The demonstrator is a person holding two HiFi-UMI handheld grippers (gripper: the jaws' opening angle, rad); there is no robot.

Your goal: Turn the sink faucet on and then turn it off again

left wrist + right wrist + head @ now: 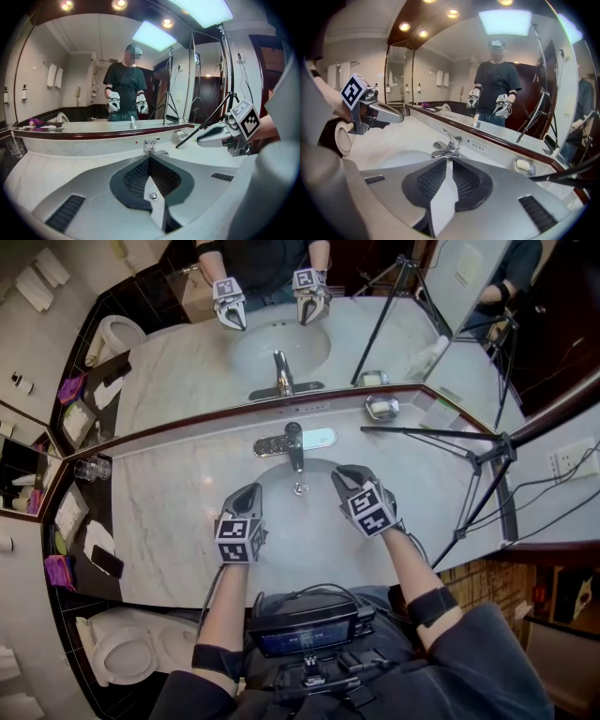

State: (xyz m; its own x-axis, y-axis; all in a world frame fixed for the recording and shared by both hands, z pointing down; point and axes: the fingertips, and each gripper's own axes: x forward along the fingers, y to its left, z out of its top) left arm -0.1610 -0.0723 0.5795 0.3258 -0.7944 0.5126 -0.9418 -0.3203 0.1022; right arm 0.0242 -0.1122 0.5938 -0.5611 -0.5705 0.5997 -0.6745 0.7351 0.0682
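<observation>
black screen unit with cables (305, 629), worn at the person's chest, bottom centre of the head view.

left gripper (249, 491): grey two-jaw tool with marker cube, left of centre, over the near rim of the basin. jaws closed together, nothing held. well short of the faucet.

right gripper (345, 474): same make, right of centre, over the basin. jaws parted by a narrow gap, nothing between them. its own view looks straight along the gap at the faucet, which stands apart from the tips.

chrome single-lever sink faucet (294, 442): task item. centre of the head view, at the far edge of the basin on an oblong chrome plate, spout reaching toward the person. neither gripper touches it. no stream of water can be made out.

white oval sink basin (300, 521): set in the counter, chrome drain near its middle.

grey-veined marble counter (169, 521): carries the basin. a chrome soap dish (382, 407) sits upper right, by the mirror.

step, as judged: approach to the lever, turn-on apparently not yet made.

next move, as judged: the right gripper needs to reach the lever and lift it, with care not to slip off smooth chrome.
</observation>
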